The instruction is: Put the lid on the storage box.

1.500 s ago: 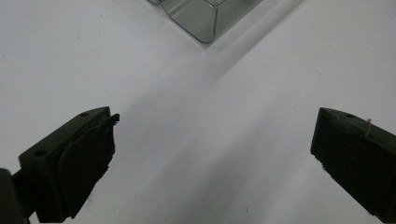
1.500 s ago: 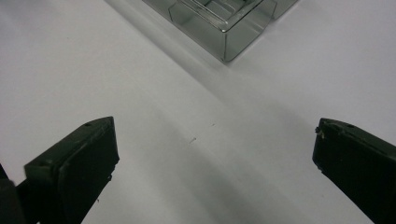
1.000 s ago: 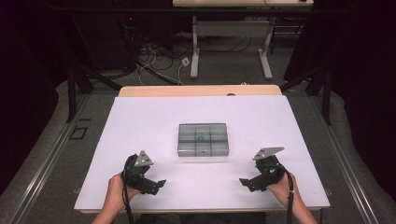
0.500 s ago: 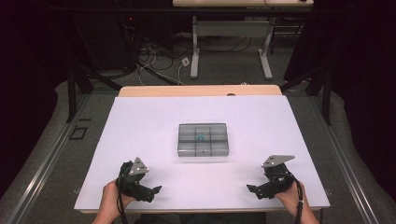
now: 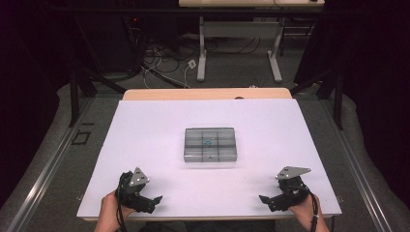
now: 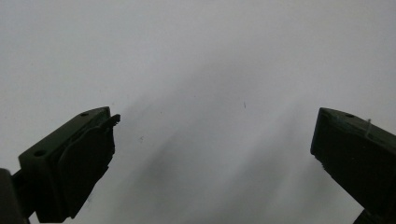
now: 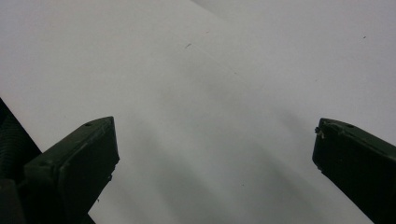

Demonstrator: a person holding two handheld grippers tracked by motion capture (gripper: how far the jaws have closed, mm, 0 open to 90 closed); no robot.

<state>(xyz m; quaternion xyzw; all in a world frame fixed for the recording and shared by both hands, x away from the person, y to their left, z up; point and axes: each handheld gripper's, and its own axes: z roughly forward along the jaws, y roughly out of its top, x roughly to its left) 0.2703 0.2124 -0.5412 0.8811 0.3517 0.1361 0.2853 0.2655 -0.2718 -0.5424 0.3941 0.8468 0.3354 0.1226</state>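
Two grippers sit low at the near edge of the white desk (image 5: 145,125), one in each of the person's hands. The left gripper (image 5: 153,200) is at the near left corner, its fingers spread apart with nothing between them; in the left gripper view the two black fingers (image 6: 70,168) stand wide, with bare white surface in the gap. The right gripper (image 5: 265,199) is at the near right corner, likewise spread and empty, and the right gripper view shows its fingers (image 7: 74,168) far apart over plain desk. Each gripper's tips point inward, toward the other gripper.

Nearest to both is a clear plastic compartment box (image 5: 211,144), lying flat at the middle of the desk, well apart from either gripper and roughly midway between them. Its long axis runs left to right across the desk, parallel to the near edge, with its short sides facing the desk's left and right ends. Its lid shows a grid of dividers beneath, and a small teal item (image 5: 208,142) lies in a central compartment; a small pale spot sits near the front edge. No writing, brand or label can be read on the box or the grippers at this size.
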